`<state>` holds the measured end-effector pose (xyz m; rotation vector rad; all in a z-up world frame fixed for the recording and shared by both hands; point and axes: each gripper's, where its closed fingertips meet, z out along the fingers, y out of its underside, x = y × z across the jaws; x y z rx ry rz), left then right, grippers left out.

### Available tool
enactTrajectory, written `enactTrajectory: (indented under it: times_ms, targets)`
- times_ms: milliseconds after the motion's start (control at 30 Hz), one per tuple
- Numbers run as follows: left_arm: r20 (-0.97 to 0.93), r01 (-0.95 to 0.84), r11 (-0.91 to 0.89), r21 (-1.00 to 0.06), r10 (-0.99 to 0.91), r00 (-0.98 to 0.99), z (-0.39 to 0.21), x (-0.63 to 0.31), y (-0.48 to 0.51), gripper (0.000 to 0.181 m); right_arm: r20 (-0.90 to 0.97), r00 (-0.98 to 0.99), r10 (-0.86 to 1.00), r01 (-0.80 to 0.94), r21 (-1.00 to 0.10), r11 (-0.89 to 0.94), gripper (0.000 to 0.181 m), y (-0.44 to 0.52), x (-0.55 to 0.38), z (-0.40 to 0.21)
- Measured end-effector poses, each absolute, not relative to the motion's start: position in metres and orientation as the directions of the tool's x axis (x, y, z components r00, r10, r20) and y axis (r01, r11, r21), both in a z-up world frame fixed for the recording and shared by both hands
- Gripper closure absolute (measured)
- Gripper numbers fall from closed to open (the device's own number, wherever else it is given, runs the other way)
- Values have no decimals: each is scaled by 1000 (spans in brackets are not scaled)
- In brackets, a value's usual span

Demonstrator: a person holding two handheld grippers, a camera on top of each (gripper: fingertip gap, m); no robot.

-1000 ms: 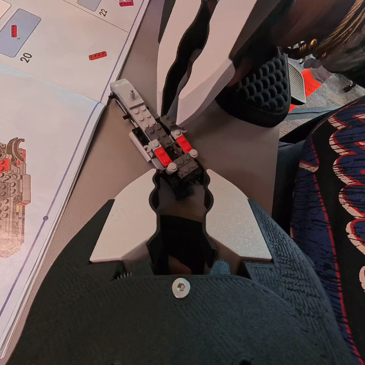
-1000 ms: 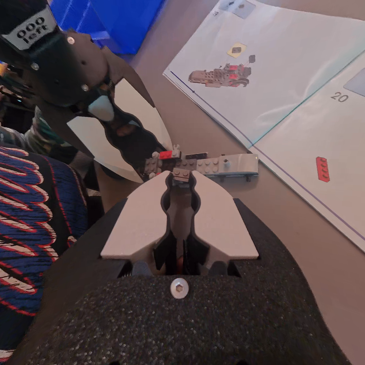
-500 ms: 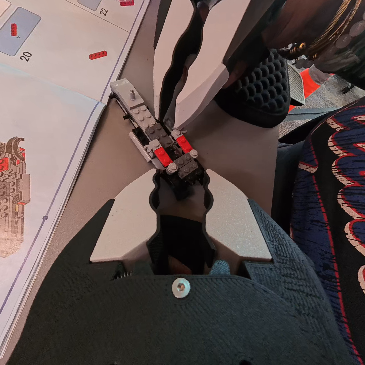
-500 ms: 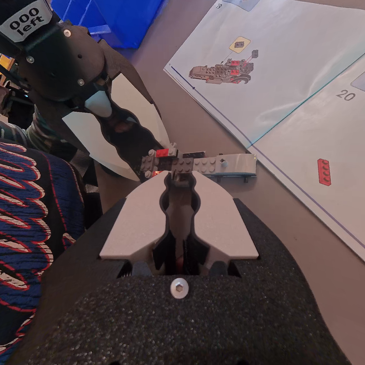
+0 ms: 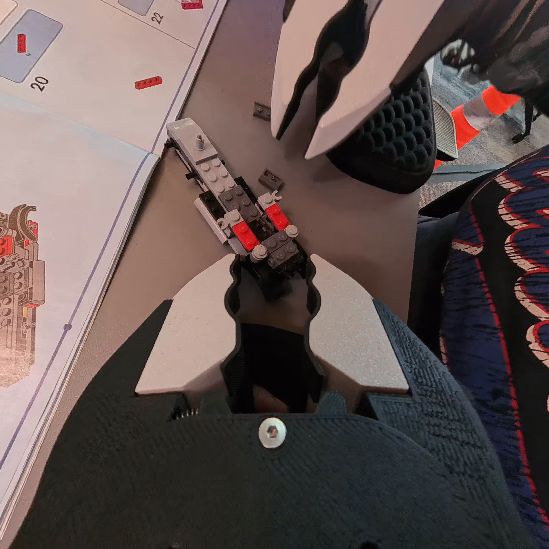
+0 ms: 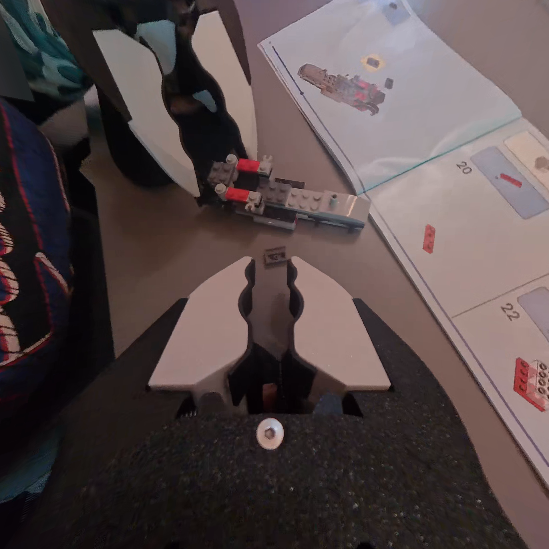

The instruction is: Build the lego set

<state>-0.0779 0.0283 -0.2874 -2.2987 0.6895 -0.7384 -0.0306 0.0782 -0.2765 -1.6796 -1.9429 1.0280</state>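
The grey, black and red lego model (image 5: pixel 237 208) lies on the grey table next to the open instruction booklet (image 5: pixel 74 148). My left gripper (image 5: pixel 271 264) is shut on the model's black rear end. The model (image 6: pixel 285 196) and the left gripper (image 6: pixel 222 178) also show in the right wrist view. My right gripper (image 6: pixel 271 260) is open and empty, raised above the table beside the model; it also shows in the left wrist view (image 5: pixel 294 147). A small dark grey plate (image 5: pixel 270 179) lies loose on the table beside the model, seen through the gap of the right fingers (image 6: pixel 275 257).
A second small grey plate (image 5: pixel 261 110) lies farther out on the table. The table edge (image 5: pixel 413 237) runs close on the right, with a black mesh seat (image 5: pixel 386 142) and a person's patterned clothing (image 5: pixel 505 297) beyond. The booklet (image 6: pixel 445 148) covers the far side. One gripper's finger ends stand about 8 centimetres off the other's. The black mesh seat (image 5: pixel 386 142) is about 8 centimetres from my right fingertips.
My right gripper held the small dark grey plate against the model; it has opened and pulled up and away, and the plate now lies loose on the table. The left gripper stays put.
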Motion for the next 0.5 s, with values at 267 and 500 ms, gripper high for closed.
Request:
enactTrajectory:
  times_ms: [267, 500]
  targets:
    - [271, -250, -583, -773, -659, 701, -270, -79, 29, 140, 18, -327, 945, 715, -649, 260, 159, 74, -43, -302]
    - [314, 220, -233, -947, -534, 785, -181, -94, 49, 147, -155, -299, 942, 268, -961, -73, 165, 76, -65, -212]
